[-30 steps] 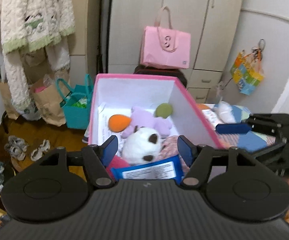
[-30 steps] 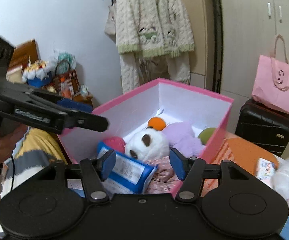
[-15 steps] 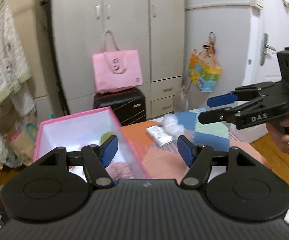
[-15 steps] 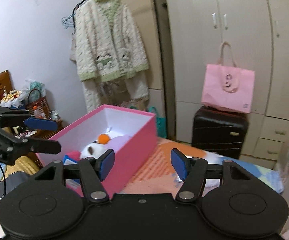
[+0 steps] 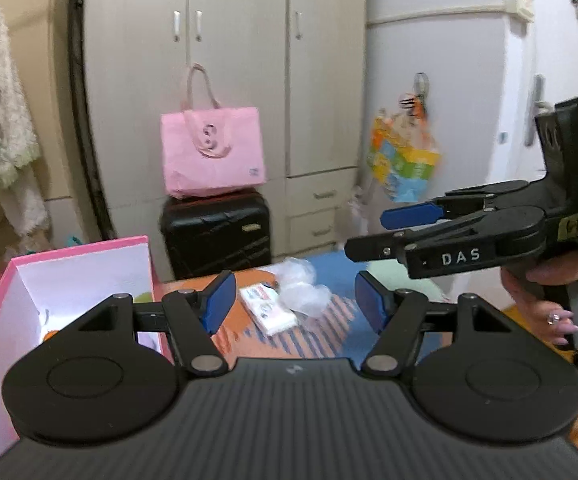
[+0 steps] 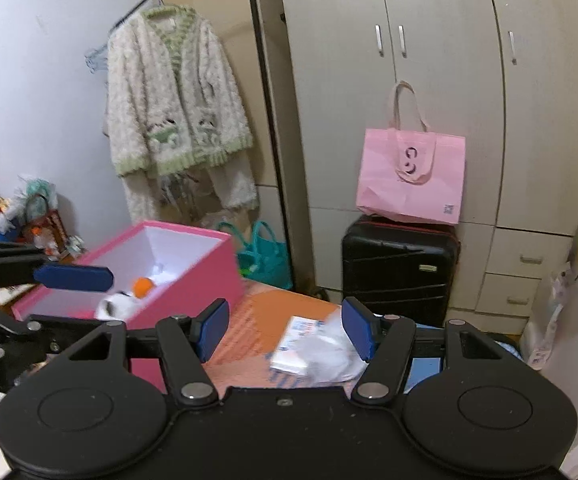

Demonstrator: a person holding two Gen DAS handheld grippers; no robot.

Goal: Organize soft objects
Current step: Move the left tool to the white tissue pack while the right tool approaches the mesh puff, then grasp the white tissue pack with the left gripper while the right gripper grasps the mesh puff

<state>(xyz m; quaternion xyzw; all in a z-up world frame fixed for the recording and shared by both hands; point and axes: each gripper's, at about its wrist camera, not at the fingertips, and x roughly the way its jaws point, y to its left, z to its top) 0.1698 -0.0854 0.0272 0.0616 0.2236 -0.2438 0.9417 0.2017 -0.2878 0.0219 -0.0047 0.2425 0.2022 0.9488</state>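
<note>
Both views have swung off the box [image 6: 193, 276] since a second ago: then I was looking straight down into it at the toys, now I face the wardrobe [image 6: 429, 92] and the stuff lying on the patterned cover [image 5: 329, 320] to the box's right. Right tongs opened a hair over that second; left ones did not change.

Biggest first. The box sits at the left of both views, open, with a white plush [image 6: 115, 306] and an orange ball [image 6: 142, 286] inside, so part of the sorting looks done. On the cover, well clear of the box, lie a clear bag [image 5: 301, 288] of something white and a flat tissue pack [image 5: 269, 308], touching each other.

My left gripper [image 5: 293, 304] is spread, nothing between the fingers; the pack and the bag show through the gap but lie beyond the tips. My right gripper [image 6: 285, 330] is spread too and empty, lined up on the same pair. From the left view it hangs at the right, above the cover.

Handling, as I judge it: both pieces are light and will squash. The bag looks slippery and loose, so I would pinch a bunched fold near its top, not the bulge. The pack is firmer; I would close across its short width at the middle, where the film should give least.
</note>
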